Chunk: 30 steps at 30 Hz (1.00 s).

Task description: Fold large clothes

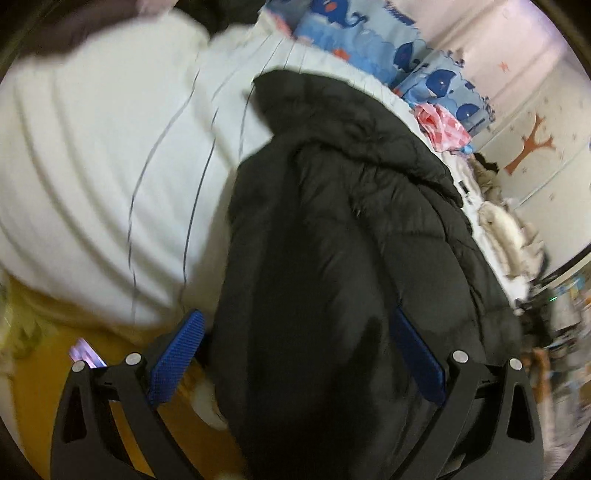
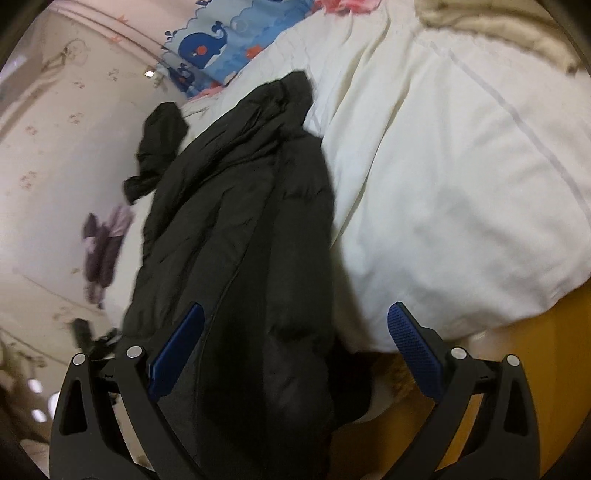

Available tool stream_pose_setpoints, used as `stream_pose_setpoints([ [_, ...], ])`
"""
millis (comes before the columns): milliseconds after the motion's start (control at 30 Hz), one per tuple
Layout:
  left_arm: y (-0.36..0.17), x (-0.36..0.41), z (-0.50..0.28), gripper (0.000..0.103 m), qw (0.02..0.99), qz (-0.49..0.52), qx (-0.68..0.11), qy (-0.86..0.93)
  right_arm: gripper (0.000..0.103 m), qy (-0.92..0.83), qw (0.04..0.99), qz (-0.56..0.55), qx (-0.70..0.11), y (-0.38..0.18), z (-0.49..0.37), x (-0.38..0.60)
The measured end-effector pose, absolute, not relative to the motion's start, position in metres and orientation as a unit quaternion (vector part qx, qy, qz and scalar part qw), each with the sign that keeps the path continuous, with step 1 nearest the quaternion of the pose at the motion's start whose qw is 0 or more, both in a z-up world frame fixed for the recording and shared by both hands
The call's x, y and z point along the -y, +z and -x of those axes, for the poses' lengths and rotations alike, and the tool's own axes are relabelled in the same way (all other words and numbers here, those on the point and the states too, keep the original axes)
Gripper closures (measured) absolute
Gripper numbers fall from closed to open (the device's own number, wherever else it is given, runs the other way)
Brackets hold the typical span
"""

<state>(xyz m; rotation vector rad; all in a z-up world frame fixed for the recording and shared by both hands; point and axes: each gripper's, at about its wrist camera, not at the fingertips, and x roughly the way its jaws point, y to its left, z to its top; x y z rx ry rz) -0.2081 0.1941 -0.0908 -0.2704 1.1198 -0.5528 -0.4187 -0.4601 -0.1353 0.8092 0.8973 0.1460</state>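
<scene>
Black jacket [image 1: 332, 240] lies lengthwise on white duvet [image 1: 92, 166] on bed, near end hanging over bed edge, far end toward whale pillow [image 1: 369, 33]

Left gripper [image 1: 295, 354]: fingers spread wide, jacket bulk between them, not clamped. Right gripper [image 2: 295, 350]: same, fingers apart astride near end

Step, as judged: setting grip on near hem before fold. Next: close both on hem, lift, carry toward far end; puffy fabric may slip

Black puffer jacket [image 1: 332, 258], quilted, bunched lengthwise; lying on white bedding, near end hanging over the bed edge
</scene>
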Motion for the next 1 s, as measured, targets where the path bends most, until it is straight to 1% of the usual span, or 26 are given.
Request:
stream_pose_setpoints([
  [133,-0.117,-0.209,0.216,0.007,0.762,0.180,-0.550,-0.290,0.007,0.105,0.798,-0.395,-0.443,-0.149,0.420,0.450],
  [267,-0.137,-0.219,0.220,0.007,0.725,0.242,-0.560,-0.319,0.007,0.145,0.780,-0.424,-0.437,-0.157,0.425,0.445],
  [367,-0.144,-0.222,0.222,0.007,0.713,0.268,-0.560,-0.328,0.007,0.156,0.773,-0.432,-0.437,-0.160,0.428,0.443],
  [500,-0.136,-0.225,0.226,0.007,0.699,0.302,-0.537,-0.363,0.007,0.183,0.764,-0.448,-0.426,-0.156,0.429,0.443],
  [567,-0.133,-0.224,0.227,0.007,0.706,0.293,-0.533,-0.363,0.007,0.202,0.761,-0.457,-0.414,-0.150,0.428,0.440],
  [667,-0.141,-0.219,0.222,0.007,0.715,0.256,-0.560,-0.331,0.007,0.207,0.758,-0.451,-0.423,-0.148,0.424,0.436],
  [733,-0.155,-0.219,0.222,0.007,0.693,0.278,-0.568,-0.346,0.007,0.202,0.753,-0.447,-0.438,-0.152,0.420,0.433],
  [867,-0.157,-0.221,0.230,0.007,0.668,0.327,-0.543,-0.390,0.007,0.199,0.752,-0.455,-0.432,-0.152,0.420,0.430],
  [1000,-0.135,-0.222,0.242,0.007,0.659,0.343,-0.490,-0.456,0.007,0.196,0.761,-0.445,-0.429,-0.146,0.419,0.432],
])
